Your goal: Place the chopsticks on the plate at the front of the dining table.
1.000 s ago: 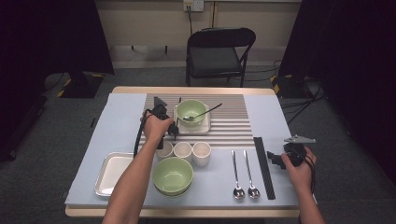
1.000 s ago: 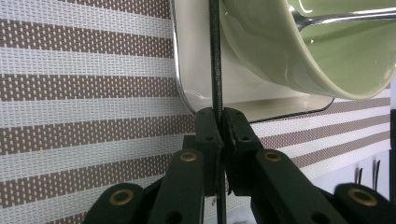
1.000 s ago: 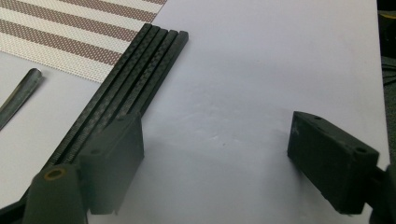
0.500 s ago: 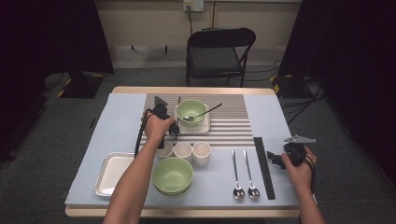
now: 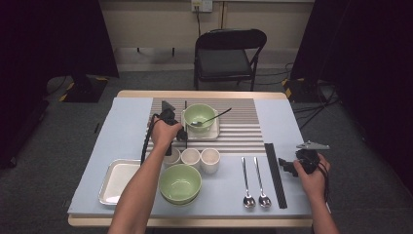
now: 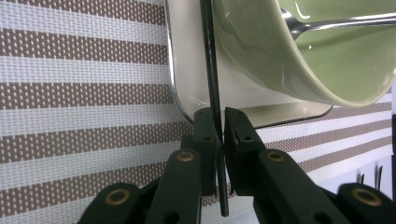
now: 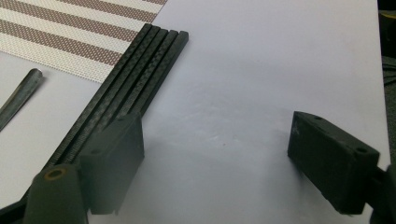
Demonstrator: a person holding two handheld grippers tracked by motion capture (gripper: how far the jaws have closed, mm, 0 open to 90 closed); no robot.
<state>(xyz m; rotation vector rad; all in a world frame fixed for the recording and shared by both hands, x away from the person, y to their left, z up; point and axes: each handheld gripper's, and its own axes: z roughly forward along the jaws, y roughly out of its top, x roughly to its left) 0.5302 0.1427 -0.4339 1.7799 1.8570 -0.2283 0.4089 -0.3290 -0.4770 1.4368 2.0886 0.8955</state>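
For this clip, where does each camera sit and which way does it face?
High view: above the person's side, looking forward and down on the table; both forearms enter from below.
Left gripper view: on the left hand-held gripper, looking along jaws shut on a black chopstick beside the green bowl.
Right gripper view: on the right hand-held gripper, jaws open beside the chopstick bundle.
Shared: high and left views both show the bowl.

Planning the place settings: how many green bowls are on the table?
2. One pale green ceramic bowl, holding a spoon, sits on the small tray on the striped mat; the other green bowl stands near the front edge, beside the metal tray.
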